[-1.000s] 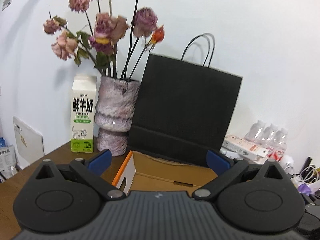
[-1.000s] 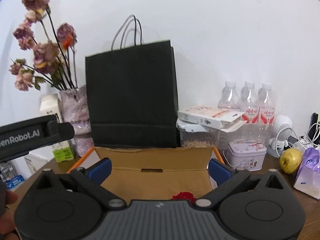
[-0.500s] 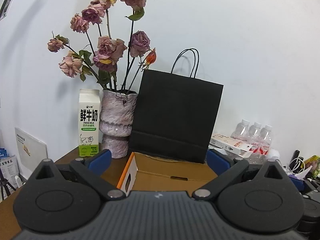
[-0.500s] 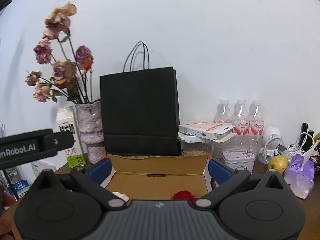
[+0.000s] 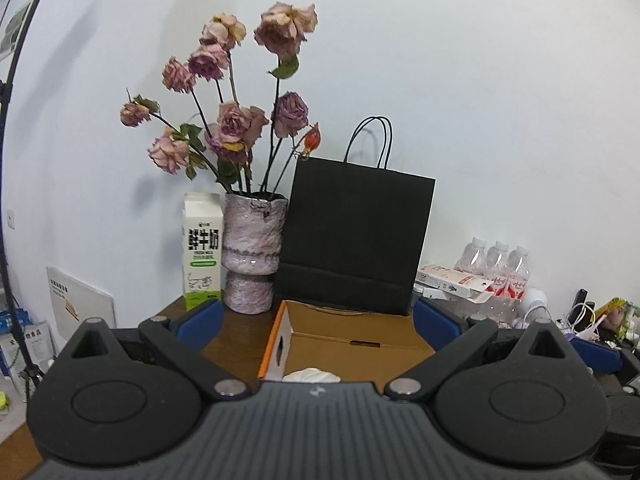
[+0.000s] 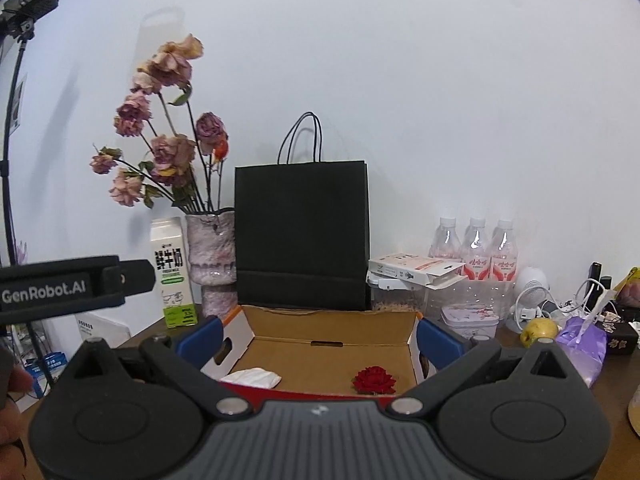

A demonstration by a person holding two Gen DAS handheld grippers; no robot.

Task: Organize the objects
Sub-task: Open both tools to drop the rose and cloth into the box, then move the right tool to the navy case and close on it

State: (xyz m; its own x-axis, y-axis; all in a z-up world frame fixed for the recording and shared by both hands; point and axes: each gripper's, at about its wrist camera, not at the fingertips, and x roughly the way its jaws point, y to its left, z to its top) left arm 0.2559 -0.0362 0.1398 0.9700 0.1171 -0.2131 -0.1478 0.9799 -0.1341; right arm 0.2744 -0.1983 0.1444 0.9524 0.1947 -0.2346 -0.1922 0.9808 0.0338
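Cardboard box below both hand-held grippers, left and right, each spread wide and empty, red flower and white tissue lying inside it; likely between placements, next needing another loose item grasped.

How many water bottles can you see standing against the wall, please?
3, in a row at the right, behind the opened white carton: left bottle, middle bottle, right bottle. More could be hidden behind the black paper bag.
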